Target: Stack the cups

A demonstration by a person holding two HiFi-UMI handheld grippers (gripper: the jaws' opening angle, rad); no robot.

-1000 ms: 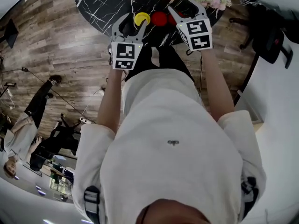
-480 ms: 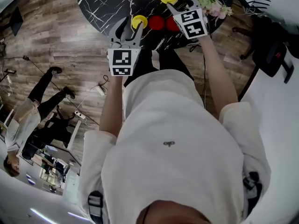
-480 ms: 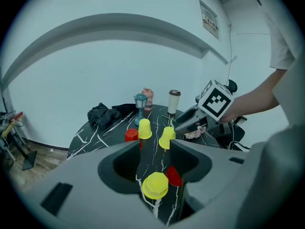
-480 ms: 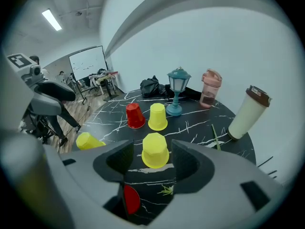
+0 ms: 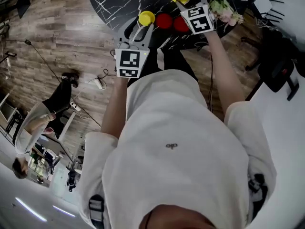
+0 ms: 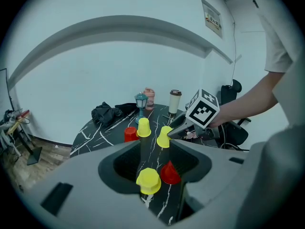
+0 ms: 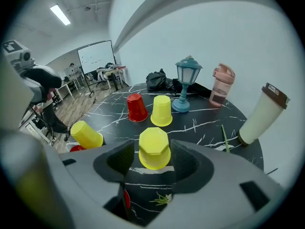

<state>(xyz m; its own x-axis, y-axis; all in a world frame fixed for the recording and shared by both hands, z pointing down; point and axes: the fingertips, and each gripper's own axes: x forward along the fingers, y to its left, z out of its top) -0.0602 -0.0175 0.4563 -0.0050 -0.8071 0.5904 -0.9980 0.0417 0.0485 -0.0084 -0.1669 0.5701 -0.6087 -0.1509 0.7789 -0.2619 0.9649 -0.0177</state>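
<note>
A person in a white T-shirt point(image 5: 176, 142) stands at a round black marble-patterned table point(image 5: 112, 4), holding a grey two-jaw gripper in each hand. The left gripper point(image 5: 138, 27) has its jaws well apart, though they have just been closing. An upside-down yellow cup with a faceted base point(image 6: 148, 180) shows in the gap between them, with no pad visibly pressing on it. A red upside-down cup point(image 6: 169, 172) stands just beside that yellow one, on its right. The right gripper point(image 5: 188, 1) reaches further across the table, its jaws spread to either side of a second yellow upside-down cup point(image 7: 154, 148). That cup stands on the tabletop, close to the pads, and a narrow gap shows on its left side. Further back on the table, a third yellow cup point(image 7: 162, 110) and another red cup point(image 7: 137, 107) stand side by side, both upside down. Behind them are a small teal lantern point(image 7: 188, 83), a pink bottle point(image 7: 222, 85), a cream tumbler with a brown lid point(image 7: 261, 113) and a heap of black cloth point(image 7: 159, 79).
</note>
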